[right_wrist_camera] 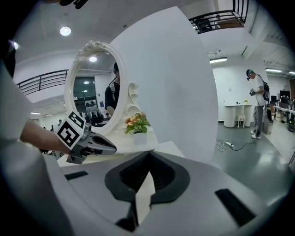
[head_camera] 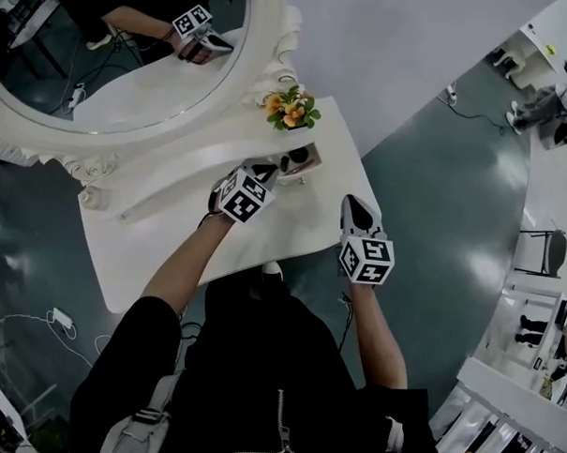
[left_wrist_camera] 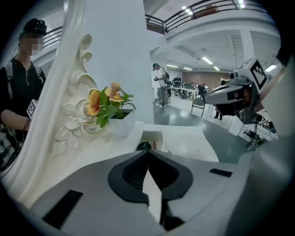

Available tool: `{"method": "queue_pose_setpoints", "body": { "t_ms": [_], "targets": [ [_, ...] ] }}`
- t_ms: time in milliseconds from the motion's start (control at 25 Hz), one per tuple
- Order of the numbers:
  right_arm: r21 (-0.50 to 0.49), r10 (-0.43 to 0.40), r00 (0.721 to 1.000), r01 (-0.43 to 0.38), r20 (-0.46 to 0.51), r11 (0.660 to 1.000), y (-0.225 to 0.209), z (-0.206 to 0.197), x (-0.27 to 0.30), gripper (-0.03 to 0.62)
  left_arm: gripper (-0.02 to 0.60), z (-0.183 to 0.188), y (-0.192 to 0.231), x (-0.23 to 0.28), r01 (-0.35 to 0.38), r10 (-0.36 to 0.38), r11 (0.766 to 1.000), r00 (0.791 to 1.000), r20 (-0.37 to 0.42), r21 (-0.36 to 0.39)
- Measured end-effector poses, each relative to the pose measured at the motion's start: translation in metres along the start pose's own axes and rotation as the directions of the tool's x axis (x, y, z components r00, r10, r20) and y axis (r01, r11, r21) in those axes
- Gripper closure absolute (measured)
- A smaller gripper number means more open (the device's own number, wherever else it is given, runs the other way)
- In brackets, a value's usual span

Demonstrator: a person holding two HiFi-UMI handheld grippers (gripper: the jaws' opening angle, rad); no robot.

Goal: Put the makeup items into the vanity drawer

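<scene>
Grey jaws of the left gripper (left_wrist_camera: 147,152) are pressed together, with nothing held between them. Just past their tips, a dark round item (left_wrist_camera: 144,146) is seen lying in the open vanity drawer (left_wrist_camera: 154,136). To its right, the right gripper (right_wrist_camera: 148,156) is likewise closed and empty. Farther off, flowers (left_wrist_camera: 108,103) are seen.

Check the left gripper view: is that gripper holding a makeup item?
No, the jaws of the left gripper meet with nothing between them.
</scene>
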State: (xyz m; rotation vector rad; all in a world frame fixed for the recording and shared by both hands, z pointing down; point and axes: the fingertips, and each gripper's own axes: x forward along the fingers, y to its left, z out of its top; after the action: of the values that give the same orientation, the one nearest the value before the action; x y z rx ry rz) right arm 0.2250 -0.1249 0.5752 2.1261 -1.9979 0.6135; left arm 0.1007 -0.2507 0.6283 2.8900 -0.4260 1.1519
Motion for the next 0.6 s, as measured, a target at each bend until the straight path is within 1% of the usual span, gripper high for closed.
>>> {"method": "queue_pose_setpoints", "body": {
  "t_ms": [120, 240, 320, 400, 480, 600],
  "targets": [
    [-0.027, 0.054, 0.998, -0.054, 0.011, 0.998, 0.02, 0.011, 0.013, 0.589, 0.56, -0.01, 0.013, -0.022, -0.02, 0.023, 0.996, 0.999, 0.026, -0.083],
    [-0.059, 0.117, 0.993, -0.116, 0.018, 0.991, 0.043, 0.022, 0.025, 0.589, 0.561, -0.019, 0.029, -0.054, -0.074, 0.083, 0.986, 0.995, 0.05, -0.151],
    [-0.083, 0.158, 0.987, -0.156, 0.02, 0.984, 0.06, 0.029, 0.033, 0.589, 0.561, -0.024, 0.038, -0.078, -0.114, 0.131, 0.974, 0.988, 0.076, -0.196],
    [-0.108, 0.205, 0.979, -0.201, 0.022, 0.974, 0.08, 0.036, 0.041, 0.589, 0.561, -0.031, 0.05, -0.102, -0.167, 0.195, 0.958, 0.975, 0.103, -0.233],
    [-0.138, 0.256, 0.967, -0.251, 0.021, 0.958, 0.102, 0.041, 0.05, 0.589, 0.561, -0.041, 0.06, -0.128, -0.222, 0.263, 0.937, 0.957, 0.125, -0.27],
    [-0.18, 0.33, 0.944, -0.322, 0.016, 0.929, 0.135, 0.047, 0.06, 0.589, 0.561, -0.057, 0.066, -0.167, -0.288, 0.342, 0.904, 0.93, 0.132, -0.315]
  ]
}}
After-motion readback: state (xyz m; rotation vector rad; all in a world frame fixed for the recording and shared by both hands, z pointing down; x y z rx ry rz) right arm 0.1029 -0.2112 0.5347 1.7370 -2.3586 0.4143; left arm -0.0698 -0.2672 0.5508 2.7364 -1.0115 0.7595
